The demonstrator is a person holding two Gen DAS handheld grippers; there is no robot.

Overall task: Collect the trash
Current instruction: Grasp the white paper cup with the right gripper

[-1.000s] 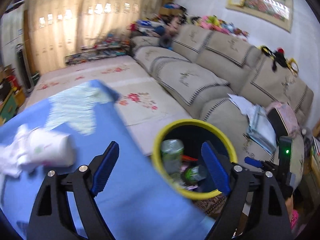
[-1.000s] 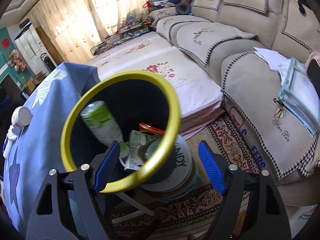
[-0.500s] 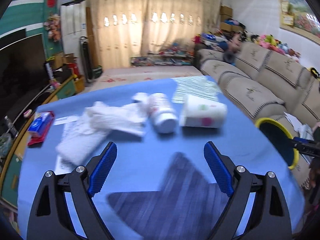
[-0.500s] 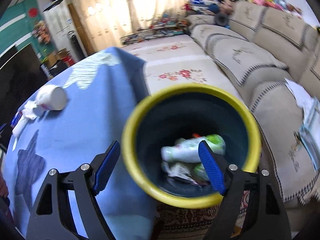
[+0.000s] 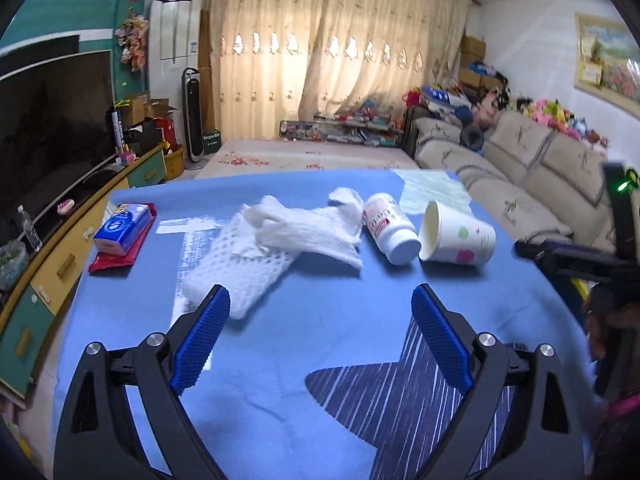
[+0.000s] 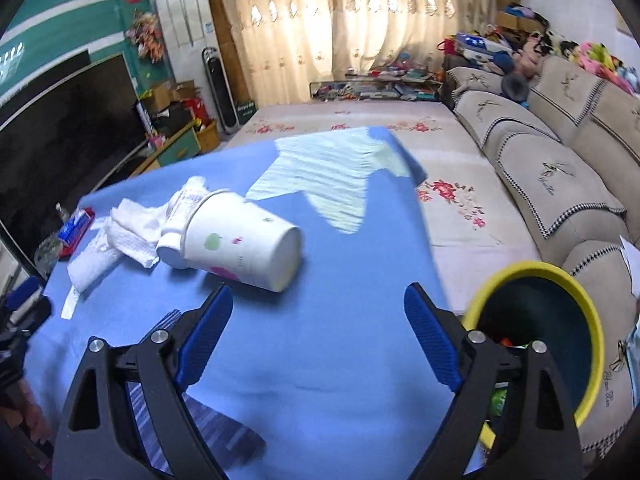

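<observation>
1. Far left of the left gripper [image 5: 320, 336], beyond its left finger, a blue tissue pack [image 5: 122, 227] lies on top of a red packet [image 5: 120, 254] on the blue tablecloth [image 5: 304, 360].
2. Ahead of the left gripper, crumpled white paper towels [image 5: 280, 240] sprawl just past its left fingertip. Its jaws are spread wide and hold nothing.
3. Ahead and slightly right, a white bottle [image 5: 390, 229] lies on its side, touching the towels (cap end toward the camera).
4. Just right of it a paper cup [image 5: 458, 240] lies tipped over, touching the bottle.
5. The right gripper [image 6: 318, 334] is also spread and empty; the cup [image 6: 244, 240] lies ahead of its left finger.
6. Behind its right finger, off the table edge, stands the yellow-rimmed bin [image 6: 592, 320], with some trash inside.
</observation>
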